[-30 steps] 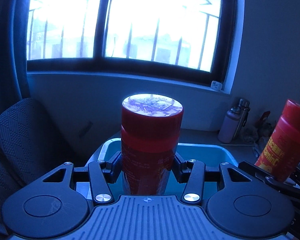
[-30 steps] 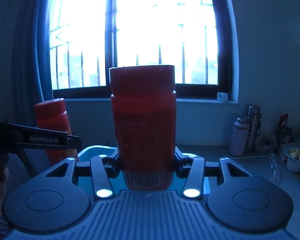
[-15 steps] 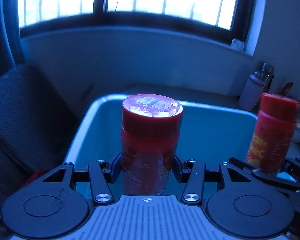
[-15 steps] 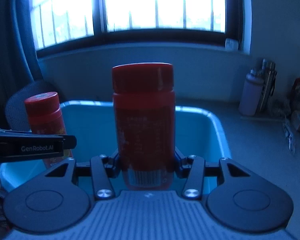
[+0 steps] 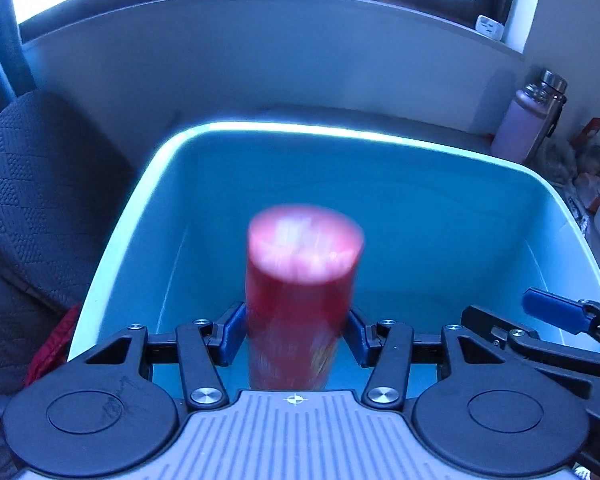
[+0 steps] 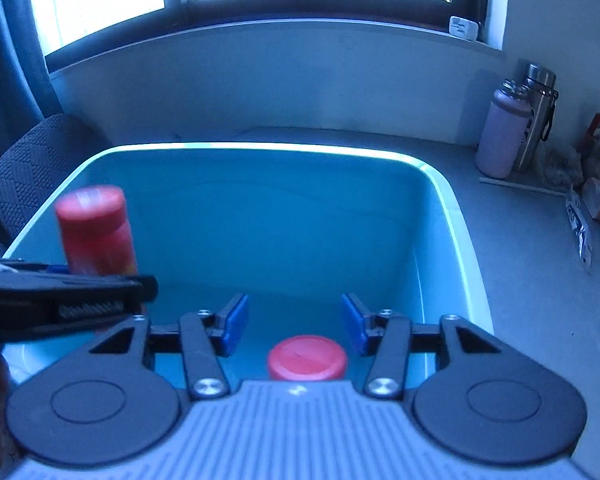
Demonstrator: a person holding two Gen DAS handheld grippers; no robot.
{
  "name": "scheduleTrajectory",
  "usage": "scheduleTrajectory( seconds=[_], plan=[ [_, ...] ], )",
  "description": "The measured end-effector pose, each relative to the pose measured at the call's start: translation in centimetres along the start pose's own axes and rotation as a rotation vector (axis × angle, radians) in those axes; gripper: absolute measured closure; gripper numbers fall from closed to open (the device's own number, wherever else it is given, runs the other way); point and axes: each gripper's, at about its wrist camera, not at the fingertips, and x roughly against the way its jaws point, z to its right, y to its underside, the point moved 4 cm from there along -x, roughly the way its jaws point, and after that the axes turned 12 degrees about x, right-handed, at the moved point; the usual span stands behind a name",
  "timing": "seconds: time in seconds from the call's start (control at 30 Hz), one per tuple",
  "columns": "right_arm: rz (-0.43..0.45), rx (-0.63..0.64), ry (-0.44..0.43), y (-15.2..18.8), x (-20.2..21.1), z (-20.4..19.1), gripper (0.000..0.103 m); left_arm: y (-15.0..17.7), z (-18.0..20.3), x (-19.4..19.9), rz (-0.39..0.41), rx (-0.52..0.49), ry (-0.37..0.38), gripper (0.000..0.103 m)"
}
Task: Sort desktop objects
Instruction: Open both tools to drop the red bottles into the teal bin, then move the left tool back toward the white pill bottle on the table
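The blue bin (image 6: 260, 208) sits on the grey worktop (image 6: 532, 264) below both grippers. The left gripper (image 5: 296, 332) is opening, its blurred red bottle (image 5: 300, 288) between the pads near the bin's left wall. The right gripper (image 6: 294, 320) is opening and empty, the other red bottle (image 6: 307, 358) beneath it by the bin's near wall.

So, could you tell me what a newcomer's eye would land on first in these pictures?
Probably the blurred red bottle between the left hand-held gripper's opening jaws, above the large blue bin. Next, the second red bottle, already out of the right hand-held gripper and lower in the bin, its jaws opening with nothing between them.
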Motion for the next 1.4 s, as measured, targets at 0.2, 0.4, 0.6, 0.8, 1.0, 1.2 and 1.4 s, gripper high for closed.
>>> scheduleTrajectory(
  seconds=[0.2,0.4,0.6,0.8,1.0,1.2,1.4],
  plan=[
    [0.022,0.008,0.002,-0.1,0.8,-0.5,0.048,-0.5,-0.1,0.9,0.043,0.007,-0.006,0.033],
    [0.030,0.018,0.000,-0.1,1.0,-0.7,0.048,-0.3,0.0,1.8,0.051,0.000,-0.009,0.033],
    [0.061,0.015,0.014,0.2,2.8,-1.0,0.048,0.2,0.4,3.8,0.088,-0.025,-0.001,0.032],
    [0.108,-0.003,0.055,0.9,5.9,-1.4,0.044,1.1,0.7,6.9,0.129,-0.051,0.026,0.029],
    [0.153,-0.004,0.107,2.0,9.6,-2.0,0.033,2.9,0.6,10.6,0.180,-0.087,0.037,0.028],
    [0.201,-0.017,0.146,3.7,13.4,-2.9,0.021,5.4,-0.2,14.1,0.197,-0.107,0.064,0.027],
    [0.245,-0.002,0.142,6.3,16.6,-3.5,0.012,8.5,-1.0,17.1,0.193,-0.125,0.066,0.027]
  ],
)
